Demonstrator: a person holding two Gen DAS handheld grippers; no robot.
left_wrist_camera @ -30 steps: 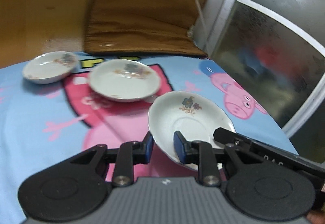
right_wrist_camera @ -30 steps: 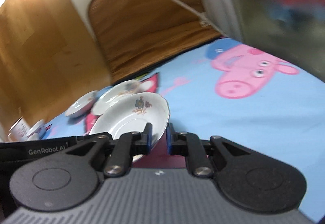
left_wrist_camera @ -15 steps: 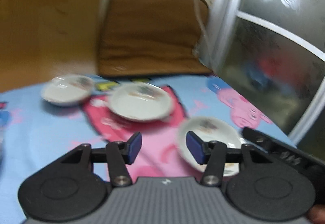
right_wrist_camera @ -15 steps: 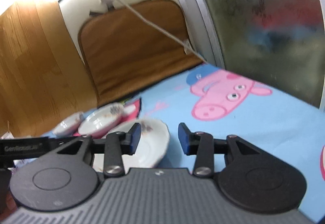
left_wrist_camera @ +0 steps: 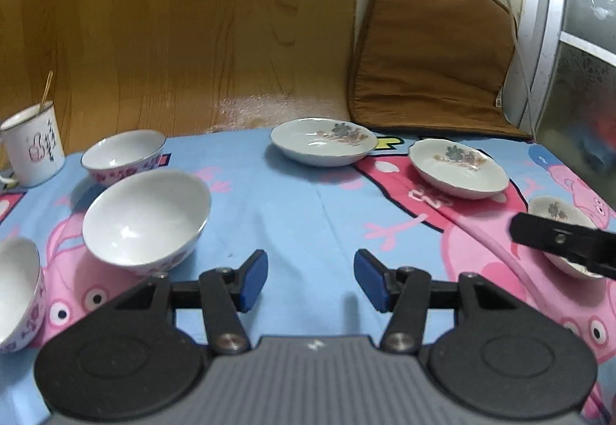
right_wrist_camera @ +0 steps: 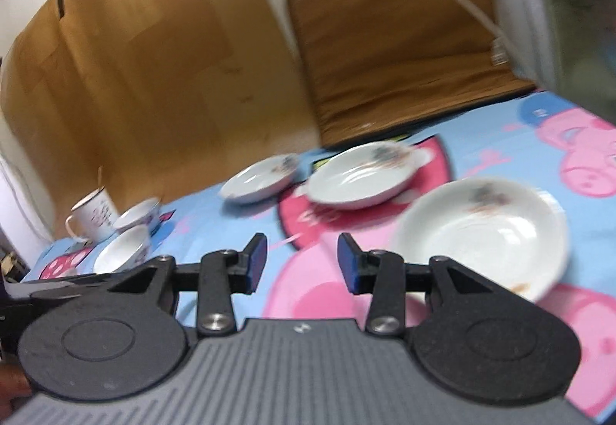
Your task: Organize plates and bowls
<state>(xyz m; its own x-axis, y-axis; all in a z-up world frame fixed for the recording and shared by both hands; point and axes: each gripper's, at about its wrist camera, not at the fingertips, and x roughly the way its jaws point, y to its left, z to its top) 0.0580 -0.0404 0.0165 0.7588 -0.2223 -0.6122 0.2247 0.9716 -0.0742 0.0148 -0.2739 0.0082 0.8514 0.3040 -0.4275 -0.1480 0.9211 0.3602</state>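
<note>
Three white flowered plates lie in a row on the cartoon cloth: the far plate (left_wrist_camera: 324, 141) (right_wrist_camera: 260, 178), the middle plate (left_wrist_camera: 458, 168) (right_wrist_camera: 364, 173), and the near plate (left_wrist_camera: 554, 211) (right_wrist_camera: 483, 232) at the right. On the left stand white bowls with pink patterns: a big bowl (left_wrist_camera: 146, 217) (right_wrist_camera: 123, 248), a rear bowl (left_wrist_camera: 123, 153) (right_wrist_camera: 138, 213) and a third bowl (left_wrist_camera: 17, 282) at the frame edge. My left gripper (left_wrist_camera: 311, 280) hangs open over bare cloth, holding nothing. My right gripper (right_wrist_camera: 301, 263) is open too, just left of the near plate, and appears as a black bar (left_wrist_camera: 562, 244) across that plate.
A white enamel mug (left_wrist_camera: 32, 146) (right_wrist_camera: 94, 219) with a stick in it stands at the far left. A brown cushion (left_wrist_camera: 431, 51) leans against the back wall, with a wooden panel (left_wrist_camera: 173, 20) to its left and a frosted glass door (left_wrist_camera: 589, 59) on the right.
Both grippers let go of the near plate, which now rests on the cloth. Both opened and swung left, so the bowls and mug have come into view.
</note>
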